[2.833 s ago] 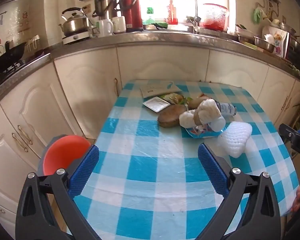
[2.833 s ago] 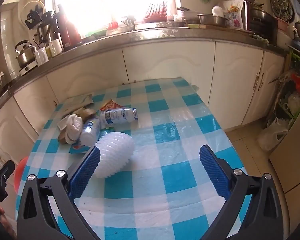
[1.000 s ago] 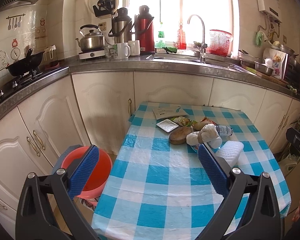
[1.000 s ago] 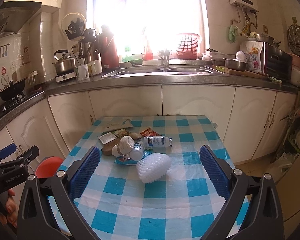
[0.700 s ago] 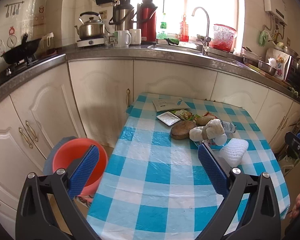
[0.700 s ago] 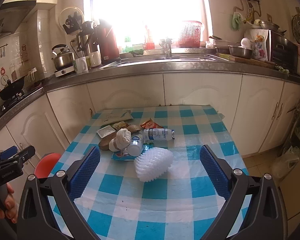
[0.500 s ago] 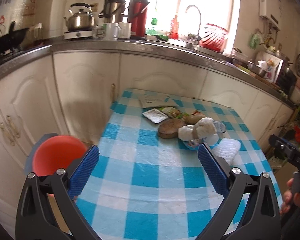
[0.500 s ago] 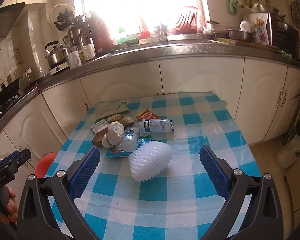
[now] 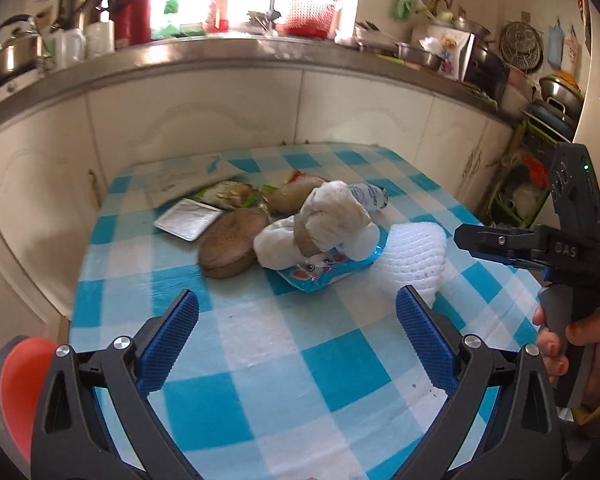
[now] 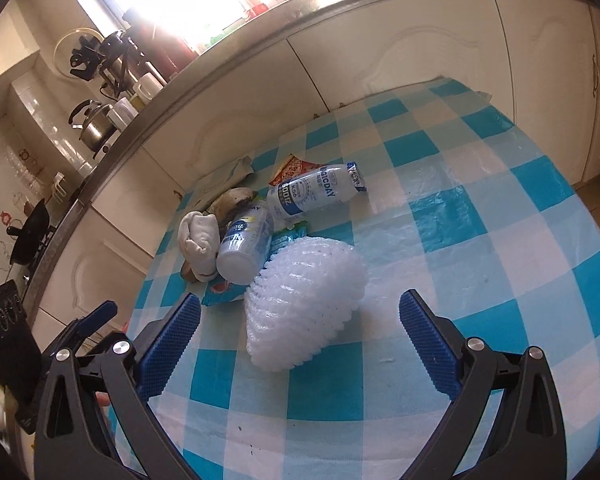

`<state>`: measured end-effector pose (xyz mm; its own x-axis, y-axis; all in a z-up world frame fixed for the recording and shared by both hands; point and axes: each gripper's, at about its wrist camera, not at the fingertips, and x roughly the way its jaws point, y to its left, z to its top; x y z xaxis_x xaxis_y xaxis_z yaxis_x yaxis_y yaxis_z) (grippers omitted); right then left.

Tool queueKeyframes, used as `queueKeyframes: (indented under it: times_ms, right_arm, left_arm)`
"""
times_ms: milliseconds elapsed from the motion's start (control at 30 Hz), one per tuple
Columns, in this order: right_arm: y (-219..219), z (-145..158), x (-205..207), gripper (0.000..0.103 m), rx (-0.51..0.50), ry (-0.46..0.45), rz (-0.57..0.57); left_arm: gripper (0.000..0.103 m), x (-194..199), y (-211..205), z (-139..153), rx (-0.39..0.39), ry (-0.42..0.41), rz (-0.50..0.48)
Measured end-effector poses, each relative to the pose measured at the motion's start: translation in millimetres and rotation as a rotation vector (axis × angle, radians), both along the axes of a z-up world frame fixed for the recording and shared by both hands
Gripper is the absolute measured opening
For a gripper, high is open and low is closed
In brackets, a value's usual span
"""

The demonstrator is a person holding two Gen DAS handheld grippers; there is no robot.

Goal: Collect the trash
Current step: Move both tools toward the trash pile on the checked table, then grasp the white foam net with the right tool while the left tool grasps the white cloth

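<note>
1. The left gripper (image 9: 296, 332) hangs over the near part of the blue-and-white checked tablecloth (image 9: 284, 376), its jaws spread wide with only cloth between the blue pads; its lower frame is cut off by the picture edge.
2. The right gripper (image 10: 300, 334) is likewise spread wide and grips nothing. The white foam net (image 10: 304, 304) lies on the cloth just ahead, between its fingers but apart from both.
3. At the left edge, an orange bin (image 9: 20, 384) shows only as a sliver behind the left gripper's frame.
4. Beyond the net sits the trash heap: a blue wrapper (image 9: 332, 268) partly under a wad of white paper (image 9: 324, 224), a brown round piece (image 9: 232, 242), a silver tray (image 9: 188, 224), and two plastic bottles (image 10: 316, 194).
5. Wrappers behind the heap overlap; their prints are too blurred to read.
6. The far counter (image 9: 220, 54) is washed out by window glare.
</note>
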<state>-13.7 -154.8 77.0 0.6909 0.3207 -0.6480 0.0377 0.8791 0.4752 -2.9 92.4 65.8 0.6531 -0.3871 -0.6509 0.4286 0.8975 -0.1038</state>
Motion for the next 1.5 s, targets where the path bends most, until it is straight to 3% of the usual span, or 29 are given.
queueKeyframes:
  times_ms: [300,400,433,500,833,1233,1500]
  right_arm:
    - [-18.0,-17.1,12.9,0.096,0.104,0.052,-0.013]
    - [-19.5,-19.9,15.7,0.090,0.112,0.055,-0.004]
    - [-19.7,-20.7,16.9,0.079,0.112,0.057,-0.001]
    - [-20.0,-24.1,19.2,0.071,0.128,0.072,0.005]
    - [-18.8,-31.8,25.5,0.072,0.163,0.091,0.021]
    - [-13.5,-36.4,25.2,0.071,0.135,0.087,0.035]
    - [-11.7,-37.2,22.7,0.045,0.118,0.076,0.053]
  left_arm:
    - [0.095,39.2,-30.2,-12.2,0.079,-0.009,-0.107]
    - [0.078,51.8,-37.4,-16.5,0.121,-0.006,-0.116]
    - [0.071,56.7,-38.6,-18.2,0.132,0.003,-0.110]
    - [0.070,65.3,-38.6,-20.8,0.131,0.015,-0.104]
    - [0.070,79.6,-50.3,-27.5,0.166,0.001,-0.150]
    - [0.048,90.0,-55.6,-26.1,0.093,0.039,-0.112]
    - [0.045,86.0,-35.3,-17.0,-0.003,0.061,-0.034]
